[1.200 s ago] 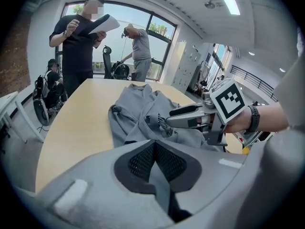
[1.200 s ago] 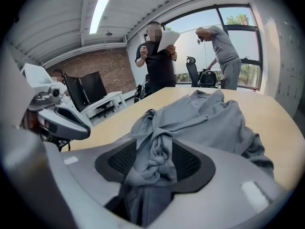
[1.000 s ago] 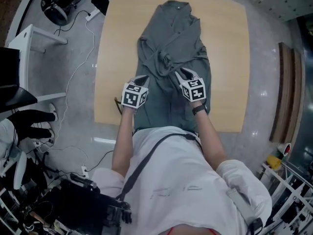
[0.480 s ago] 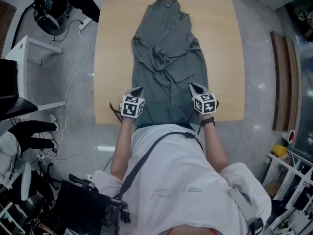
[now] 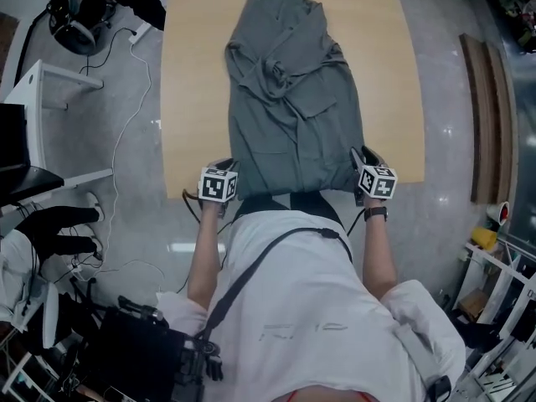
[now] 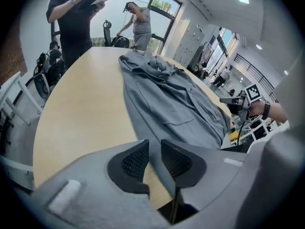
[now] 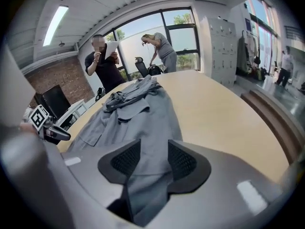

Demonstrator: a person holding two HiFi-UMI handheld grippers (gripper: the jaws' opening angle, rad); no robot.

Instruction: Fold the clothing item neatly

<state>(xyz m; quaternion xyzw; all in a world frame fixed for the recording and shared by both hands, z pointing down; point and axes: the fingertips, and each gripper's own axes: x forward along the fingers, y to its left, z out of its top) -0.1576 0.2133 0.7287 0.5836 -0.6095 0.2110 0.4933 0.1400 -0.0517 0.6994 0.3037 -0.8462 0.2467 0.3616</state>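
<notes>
A grey shirt (image 5: pixel 289 99) lies lengthwise on the wooden table (image 5: pixel 193 74), collar at the far end, with a bunched sleeve on its middle and its hem at the near edge. My left gripper (image 5: pixel 222 167) is at the hem's left corner and my right gripper (image 5: pixel 362 159) at the right corner. In the left gripper view the jaws (image 6: pixel 155 149) have just been opening, and the shirt's edge (image 6: pixel 167 99) runs through the narrow gap. In the right gripper view the jaws (image 7: pixel 153 159) have also just been opening, with loose cloth (image 7: pixel 138 113) between the pads.
Two people (image 6: pixel 76 18) (image 7: pixel 159 46) stand beyond the table's far end. A white side table (image 5: pixel 50 82), cables and a headset (image 5: pixel 71 23) are on the floor to the left. A wooden board (image 5: pixel 477 124) lies on the floor at right. My body is against the near edge.
Both grippers drew back from the shirt's middle to the near table edge and moved apart. The shirt's lower half now lies stretched out and flatter.
</notes>
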